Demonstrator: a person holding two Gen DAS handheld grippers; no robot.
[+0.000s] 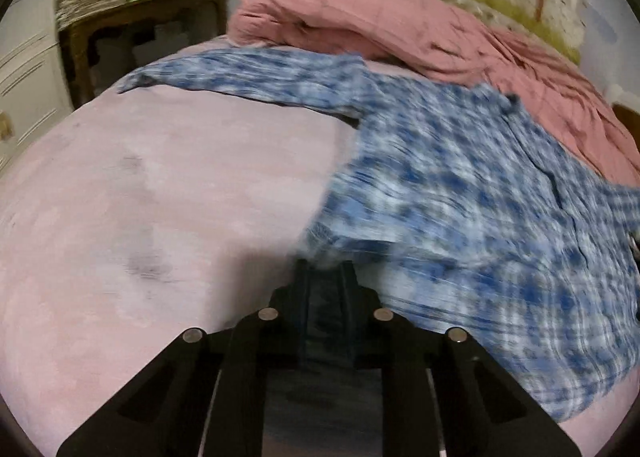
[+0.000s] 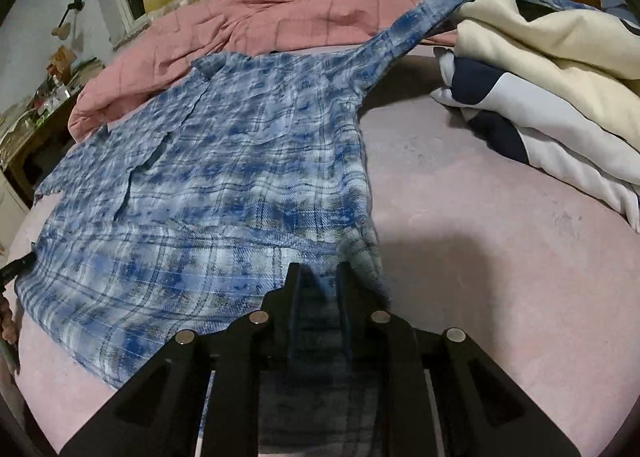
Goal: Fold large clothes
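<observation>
Holding the plaid shirt (image 2: 224, 161) hem, my left gripper (image 1: 326, 269) and right gripper (image 2: 318, 271) were nearly closed on cloth; I needed even tension over the bed (image 2: 480, 257).

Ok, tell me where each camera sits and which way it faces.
Left wrist: on the left gripper, looking down its fingers at the plaid shirt on the bed; nightstand behind.
Right wrist: on the right gripper, facing the shirt's hem, folded clothes on the right; a hand at the left edge.
Shared: shirt, pink quilt.
</observation>
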